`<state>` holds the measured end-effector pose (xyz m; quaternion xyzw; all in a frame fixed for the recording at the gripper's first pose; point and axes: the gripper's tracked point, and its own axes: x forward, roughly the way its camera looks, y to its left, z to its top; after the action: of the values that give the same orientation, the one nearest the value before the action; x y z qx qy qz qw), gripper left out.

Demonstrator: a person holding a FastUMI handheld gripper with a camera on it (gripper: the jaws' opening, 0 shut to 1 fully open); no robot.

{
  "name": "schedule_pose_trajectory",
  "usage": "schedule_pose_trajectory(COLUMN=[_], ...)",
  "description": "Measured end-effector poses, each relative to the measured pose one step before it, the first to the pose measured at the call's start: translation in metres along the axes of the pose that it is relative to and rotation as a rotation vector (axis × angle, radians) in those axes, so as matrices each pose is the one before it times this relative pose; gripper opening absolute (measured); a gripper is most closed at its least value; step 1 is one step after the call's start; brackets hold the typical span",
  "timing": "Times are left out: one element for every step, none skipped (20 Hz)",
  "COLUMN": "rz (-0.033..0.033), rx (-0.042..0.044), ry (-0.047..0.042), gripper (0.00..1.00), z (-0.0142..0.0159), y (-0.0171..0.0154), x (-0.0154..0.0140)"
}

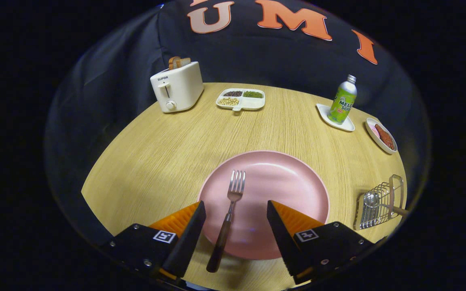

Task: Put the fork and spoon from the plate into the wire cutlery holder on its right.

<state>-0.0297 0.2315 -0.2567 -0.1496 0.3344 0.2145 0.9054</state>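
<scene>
Steel dark-handled fork (229, 218) lies on the round pink plate (297, 190), between the gripper's (236, 218) wide-apart fingers, untouched. Spoon (372, 199) sits in the wire cutlery holder (378, 206) on the bench (156, 153).

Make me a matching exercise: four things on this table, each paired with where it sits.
1. fork
2. spoon
3. soda bottle
4. bread slices

A. in the toaster
B. on a small white tray
C. across the pink plate, handle between the gripper's open jaws
D. in the wire cutlery holder

Pairs: 1-C, 2-D, 3-B, 4-A
</scene>
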Motion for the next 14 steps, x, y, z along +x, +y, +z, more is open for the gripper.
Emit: schedule_pose_trajectory(rz=[-0.00342,-0.00115,0.00239,-0.00797,-0.00359,0.00075,0.00262,0.00308,0.00019,-0.00077,-0.00171,-0.00548,-0.02107,-0.00609], rx=[0.00673,0.00821,0.0086,0.00746,0.00415,0.00393,0.0024,0.00089,-0.00226,-0.00287,0.00145,0.0028,0.00464,0.00643], ry=[0.00982,0.01158,0.01373,0.01034,0.00883,0.00858,0.00763,0.00593,0.00549,0.00375,0.00252,0.00114,-0.00406,-0.00397], gripper=[0.84,0.82,0.79,0.76,0.66,0.6,0.49,0.45,0.38,0.36,0.31,0.28,0.17,0.08], z=[-0.00184,-0.00268,-0.0028,-0.00207,-0.00203,-0.00194,-0.00203,-0.0035,-0.00149,-0.00169,0.00001,-0.00053,0.0002,0.00085], y=[-0.00014,-0.00033,0.00044,-0.00188,-0.00103,0.00111,0.00125,0.00303,0.00074,0.0017,0.00093,0.00024,-0.00362,-0.00187], x=[0.003,0.00286,0.00194,0.0025,0.00247,0.00115,0.00049,-0.0012,-0.00022,0.00086,0.0006,-0.00075,-0.00056,-0.00098])
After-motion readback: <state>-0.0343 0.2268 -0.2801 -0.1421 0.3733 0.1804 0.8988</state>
